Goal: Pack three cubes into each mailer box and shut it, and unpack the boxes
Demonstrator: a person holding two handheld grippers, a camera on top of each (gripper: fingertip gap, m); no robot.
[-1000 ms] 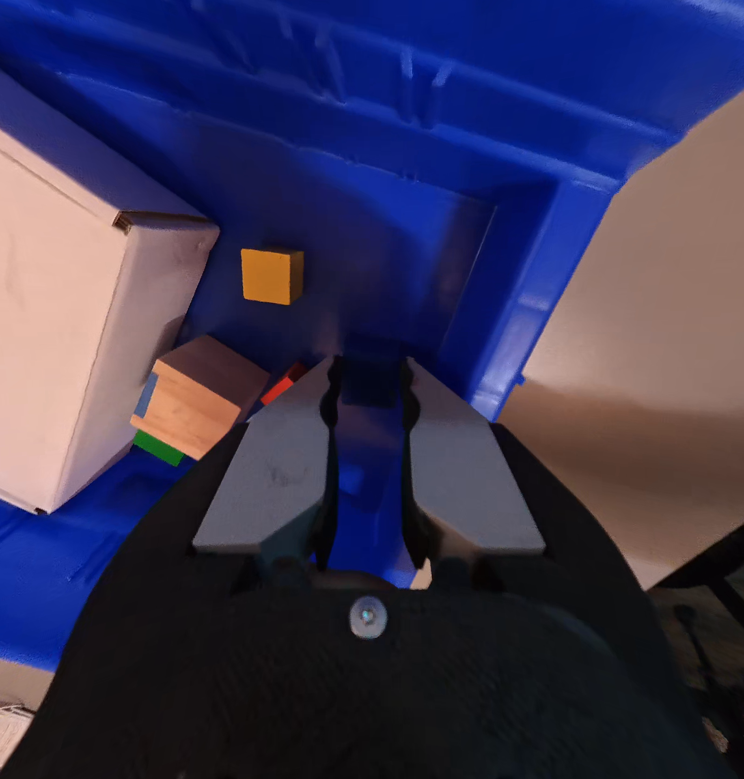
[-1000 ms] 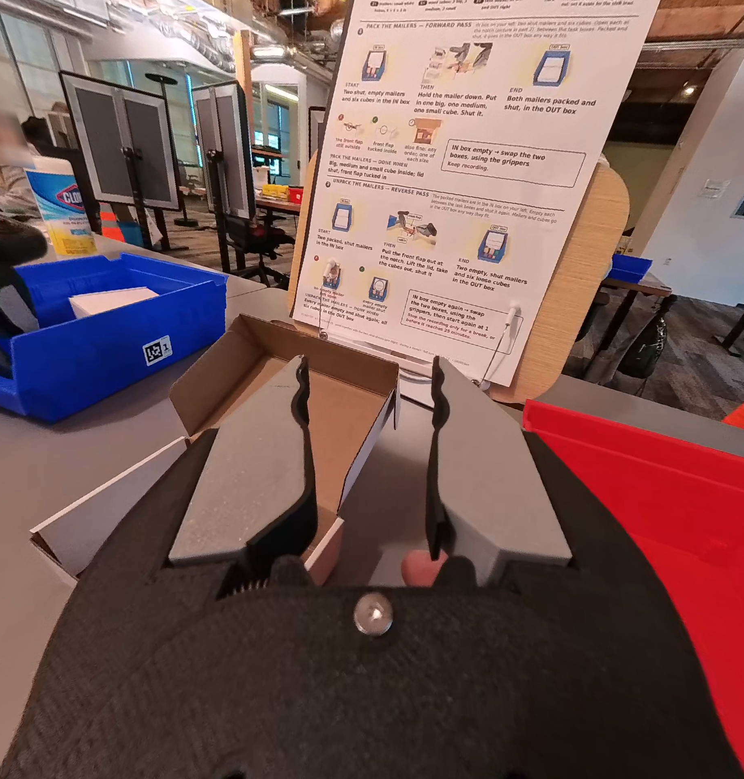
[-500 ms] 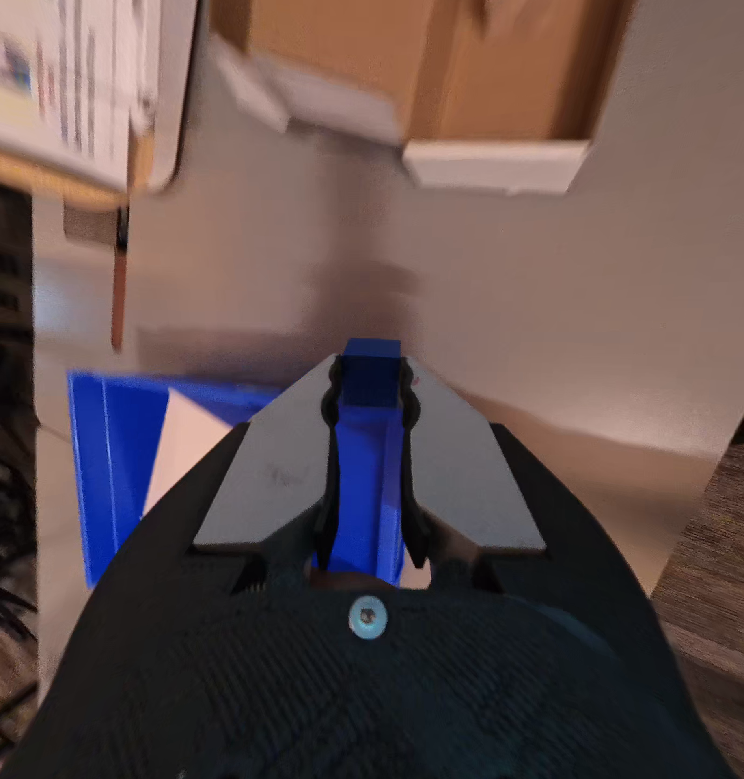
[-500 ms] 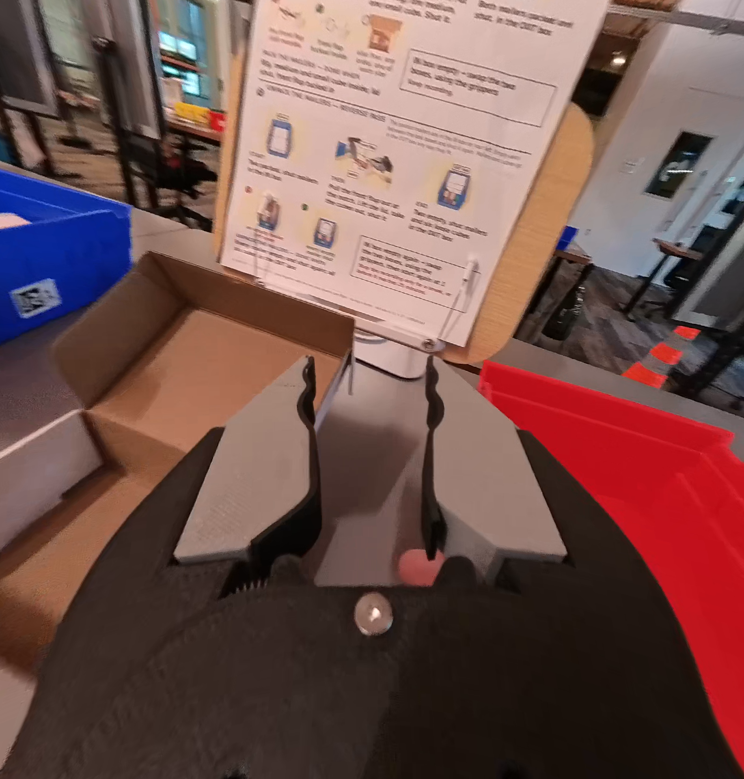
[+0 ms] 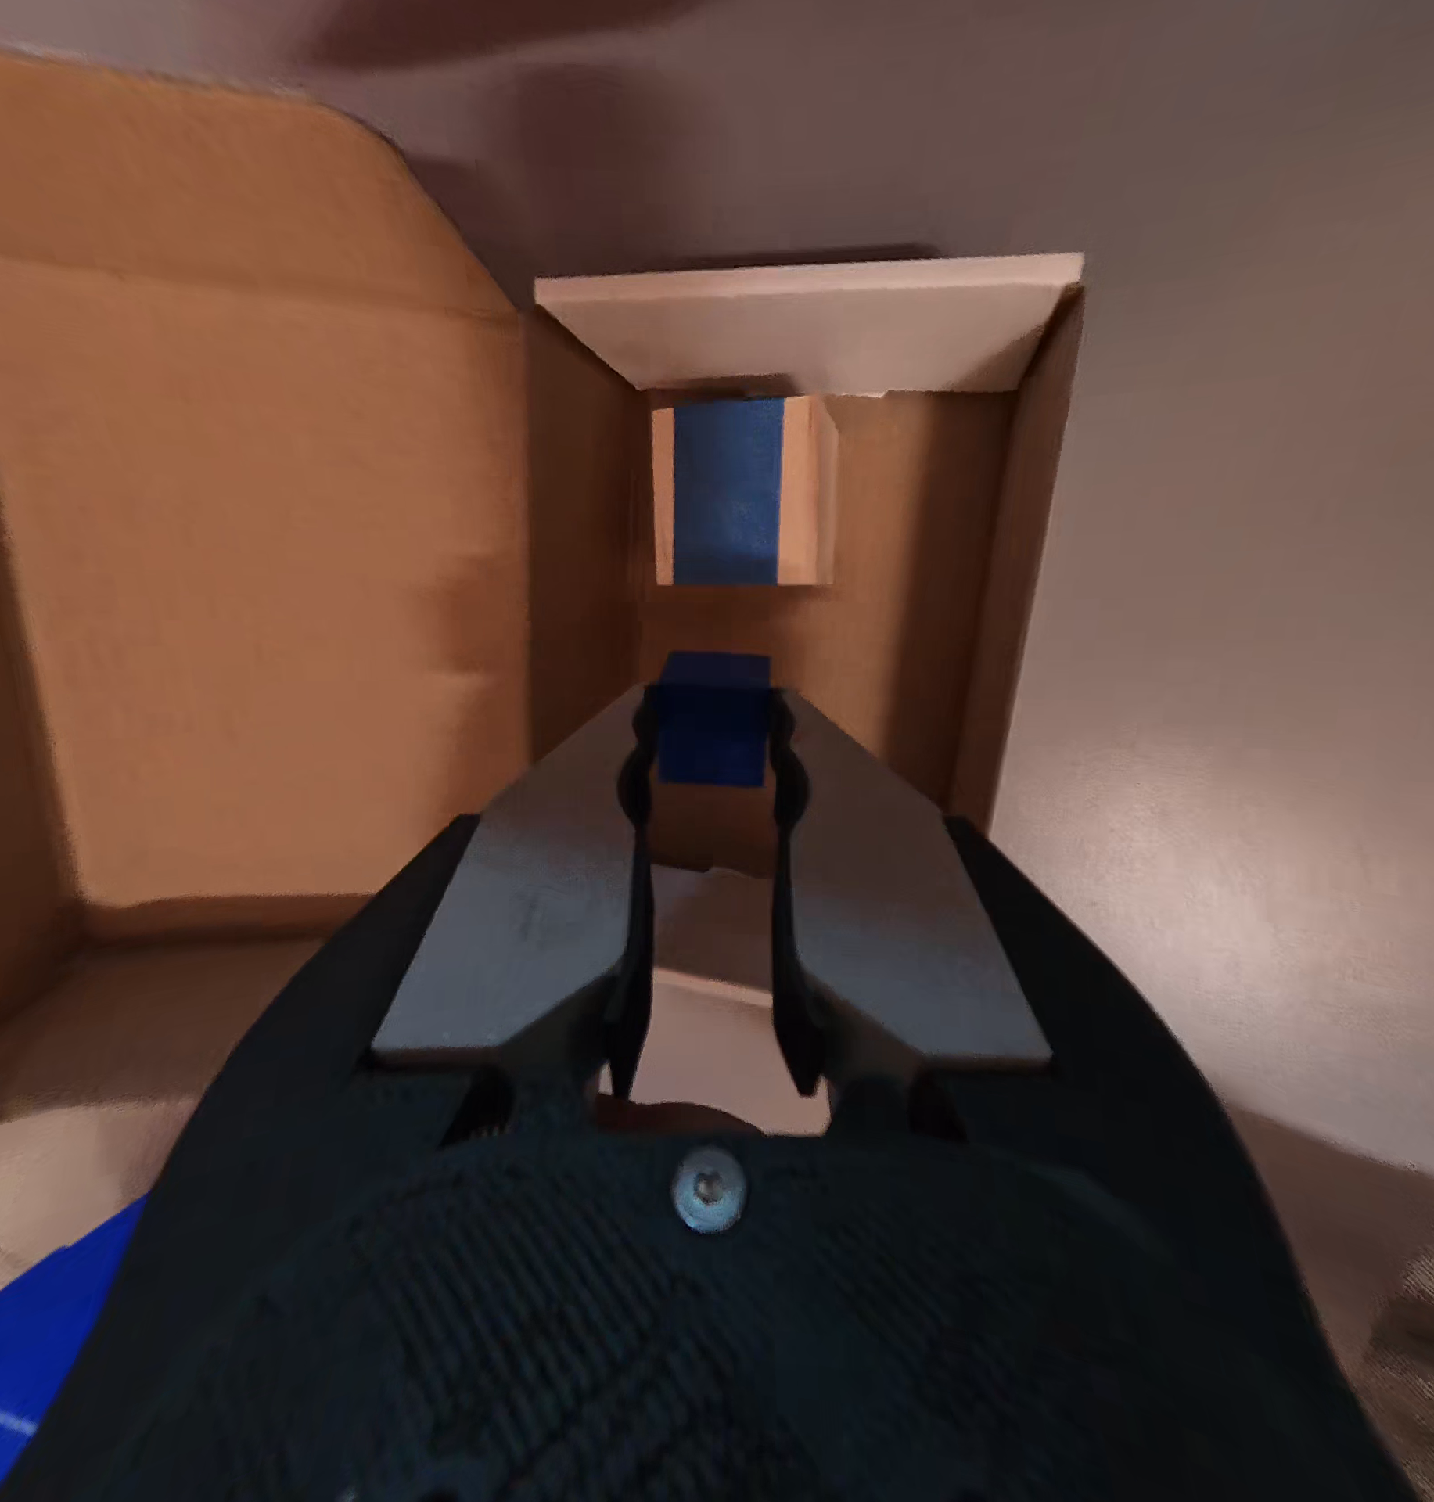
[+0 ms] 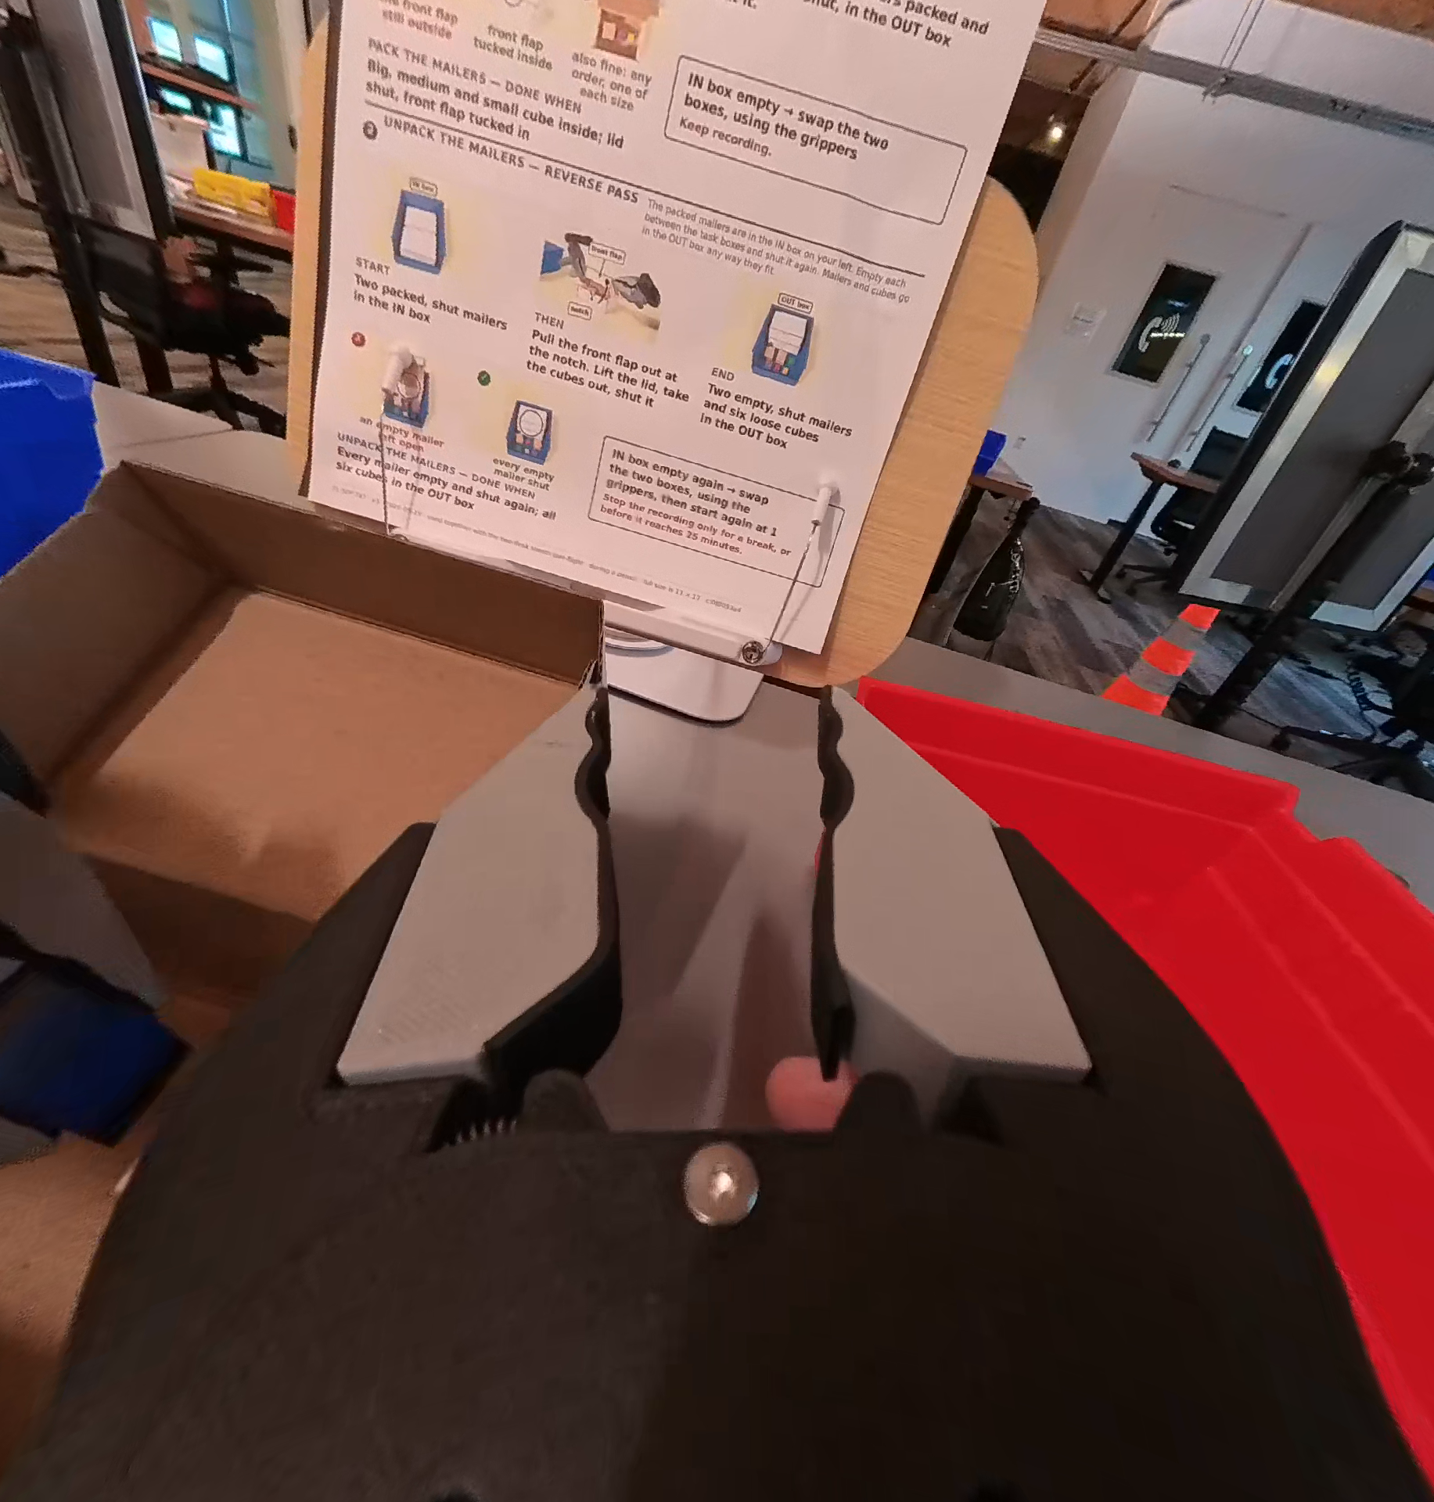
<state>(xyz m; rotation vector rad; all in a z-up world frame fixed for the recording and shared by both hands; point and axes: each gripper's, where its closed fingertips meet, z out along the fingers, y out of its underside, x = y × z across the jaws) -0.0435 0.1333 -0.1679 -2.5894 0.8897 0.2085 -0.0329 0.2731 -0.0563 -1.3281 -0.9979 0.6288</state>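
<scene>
My left hand-held gripper (image 5: 712,715) is clamped on a small blue cube (image 5: 709,735), holding it over the open mailer box (image 5: 1014,569), whose brown lid lies folded back to the left. One cube is already inside: a bigger wooden cube with a blue band (image 5: 742,492), resting against the far end wall of the box. So I judge this box to be one third packed, with the blue cube about to become the second piece; a third cube must still go in, then the lid has to come down and the front flap be tucked. My right hand-held gripper (image 6: 713,731) is spread wide with nothing between its fingers, hovering above the grey surface (image 6: 713,788) between the box and the red bin (image 6: 1185,829) at the right edge. A corner of the blue bin (image 6: 22,463) shows at the left edge, beyond the box. How the second mailer stands I cannot tell.
</scene>
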